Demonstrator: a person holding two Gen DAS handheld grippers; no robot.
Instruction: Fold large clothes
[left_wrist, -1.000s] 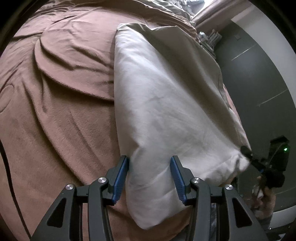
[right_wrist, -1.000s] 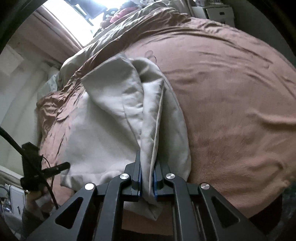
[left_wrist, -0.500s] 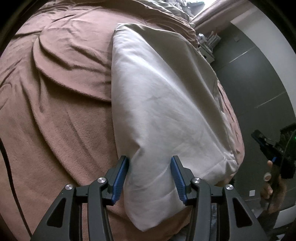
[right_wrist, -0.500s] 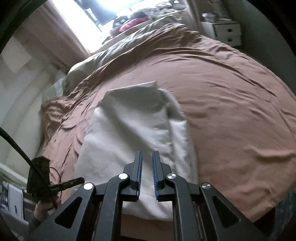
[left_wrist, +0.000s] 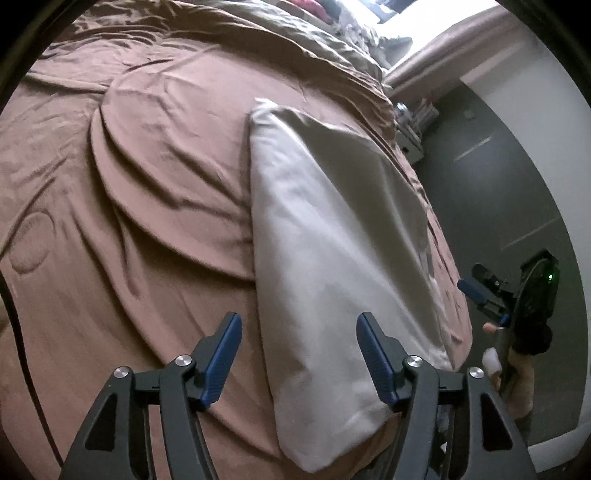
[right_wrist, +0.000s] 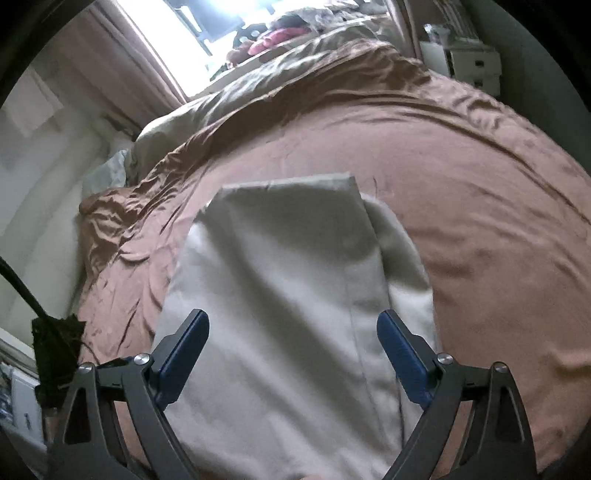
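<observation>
A pale folded cloth (right_wrist: 295, 295) is laid flat on a brown blanket (right_wrist: 480, 229) covering a bed, near its front edge. The right tongs (right_wrist: 291, 354) are held above the cloth, jaws just opened wide, with nothing gripped. The left tongs (left_wrist: 299, 354) are seen over the cloth's near corner (left_wrist: 332, 277), jaws also just opened, nothing pressed between them. No containers are seen on the bed. White drawers (right_wrist: 472, 66) are visible past the bed's far side.
</observation>
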